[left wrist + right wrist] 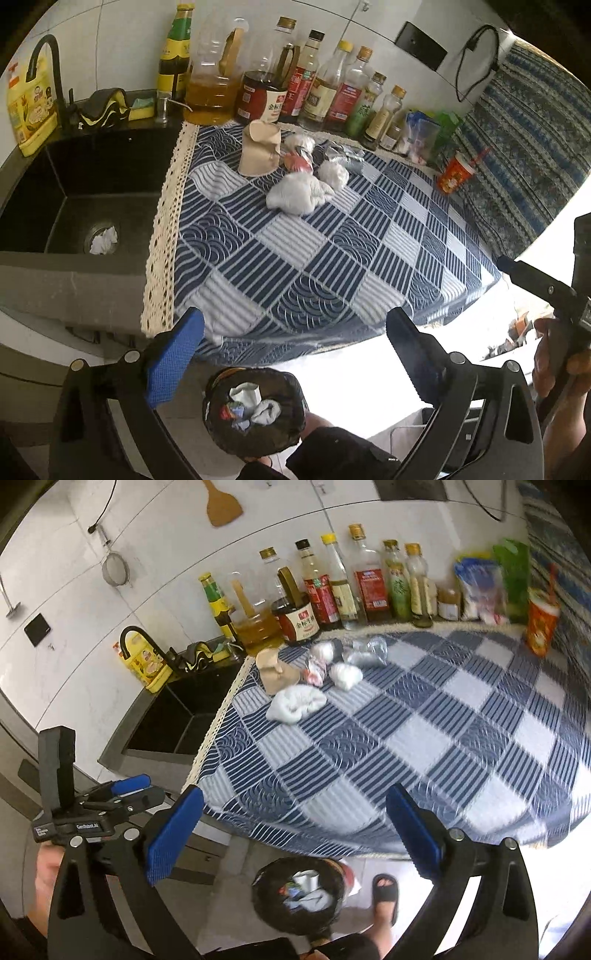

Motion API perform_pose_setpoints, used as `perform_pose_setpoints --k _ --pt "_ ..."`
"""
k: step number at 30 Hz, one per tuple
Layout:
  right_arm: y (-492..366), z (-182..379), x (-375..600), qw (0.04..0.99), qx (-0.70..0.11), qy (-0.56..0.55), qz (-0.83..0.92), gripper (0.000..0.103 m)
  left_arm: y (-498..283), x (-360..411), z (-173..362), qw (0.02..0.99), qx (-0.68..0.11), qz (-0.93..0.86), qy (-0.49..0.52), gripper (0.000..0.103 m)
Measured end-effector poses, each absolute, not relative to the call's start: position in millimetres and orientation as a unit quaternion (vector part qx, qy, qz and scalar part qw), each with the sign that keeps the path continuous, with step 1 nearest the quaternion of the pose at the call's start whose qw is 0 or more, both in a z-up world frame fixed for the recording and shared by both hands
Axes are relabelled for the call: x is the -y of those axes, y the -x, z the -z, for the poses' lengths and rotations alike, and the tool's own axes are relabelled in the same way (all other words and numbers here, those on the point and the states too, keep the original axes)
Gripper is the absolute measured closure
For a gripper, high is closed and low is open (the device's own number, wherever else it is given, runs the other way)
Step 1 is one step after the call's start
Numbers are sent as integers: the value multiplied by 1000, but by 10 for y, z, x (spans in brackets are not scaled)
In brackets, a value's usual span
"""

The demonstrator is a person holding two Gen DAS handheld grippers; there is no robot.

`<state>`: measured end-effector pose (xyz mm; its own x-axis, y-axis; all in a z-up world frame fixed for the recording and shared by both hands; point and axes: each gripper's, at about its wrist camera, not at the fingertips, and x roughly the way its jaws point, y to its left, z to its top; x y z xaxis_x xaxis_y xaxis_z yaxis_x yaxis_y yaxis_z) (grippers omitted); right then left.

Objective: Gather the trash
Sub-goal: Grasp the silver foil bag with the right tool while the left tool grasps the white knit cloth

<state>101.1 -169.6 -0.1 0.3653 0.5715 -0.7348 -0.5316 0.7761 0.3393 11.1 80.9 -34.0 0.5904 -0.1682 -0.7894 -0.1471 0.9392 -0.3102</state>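
Toward twelve o'clock on the tabletop [332, 258] sit the crumpled tissues [299, 192] and paper cup [258, 151], so both left tongs [291, 354] and right tongs [295, 830], wide open and empty, should reach out, pinch one firmly, then drop it into the bin [255, 413] at six o'clock.

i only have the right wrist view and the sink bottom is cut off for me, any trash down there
observer: Yes. The left wrist view shows a crumpled white tissue lying on the drain of the sink.
operator: ok, is the left gripper carrying anything, i only see it side on
observer: No. The left gripper is open with nothing between its fingers. In its own view the trash bin on the floor shows through the gap.
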Motion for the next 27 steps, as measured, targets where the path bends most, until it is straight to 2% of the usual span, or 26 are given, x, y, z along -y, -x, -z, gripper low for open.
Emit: perform_pose_setpoints --k 13,27 --pt "-2403 197 1674 787 -461 15 -410 5 -1082 -708 477 859 -478 -51 176 7" --pt "-3676 688 1520 739 -479 42 -473 5 -1945 -610 798 836 -517 -104 151 7"
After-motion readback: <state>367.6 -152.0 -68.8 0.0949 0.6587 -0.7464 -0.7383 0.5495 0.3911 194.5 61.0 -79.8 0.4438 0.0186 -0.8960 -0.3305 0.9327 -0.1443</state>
